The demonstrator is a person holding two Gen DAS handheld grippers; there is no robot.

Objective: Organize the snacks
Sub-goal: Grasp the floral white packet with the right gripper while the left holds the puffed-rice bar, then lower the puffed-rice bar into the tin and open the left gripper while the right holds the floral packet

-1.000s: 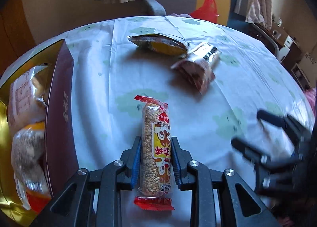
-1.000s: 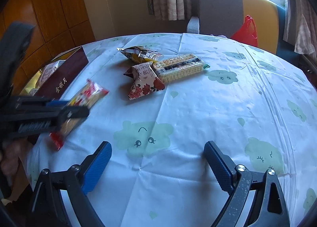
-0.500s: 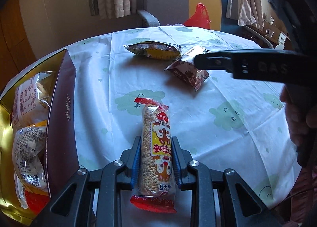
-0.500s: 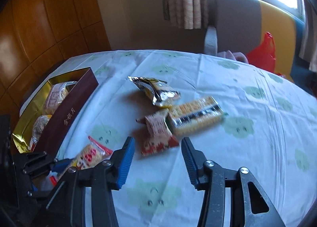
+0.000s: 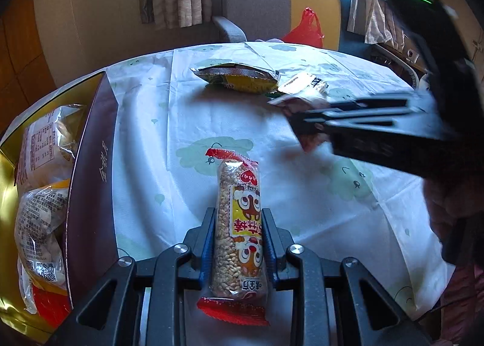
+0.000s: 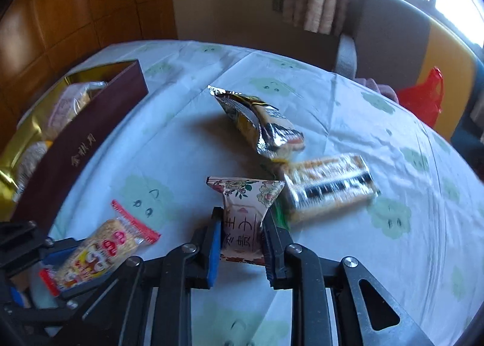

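My left gripper (image 5: 239, 222) is shut on a long puffed-grain snack bar (image 5: 237, 225) with red ends, held above the tablecloth beside the maroon box (image 5: 90, 170); the bar also shows in the right wrist view (image 6: 99, 252). My right gripper (image 6: 242, 225) is closed around a floral-wrapped snack packet (image 6: 245, 213) on the table; from the left wrist view the right gripper (image 5: 305, 128) hides most of that packet. A foil chip bag (image 6: 260, 122) and a clear-wrapped biscuit pack (image 6: 326, 185) lie just beyond.
The maroon box with gold lining (image 6: 75, 140) holds several wrapped snacks (image 5: 39, 194) at the table's left edge. A grey and yellow chair (image 5: 272, 7) with a red bag (image 5: 305, 28) stands behind the table. The tablecloth (image 6: 408, 225) is white with green cloud prints.
My right gripper moved forward and left over the table to the floral packet and closed on it. My left gripper kept hold of the grain bar, nearly still.
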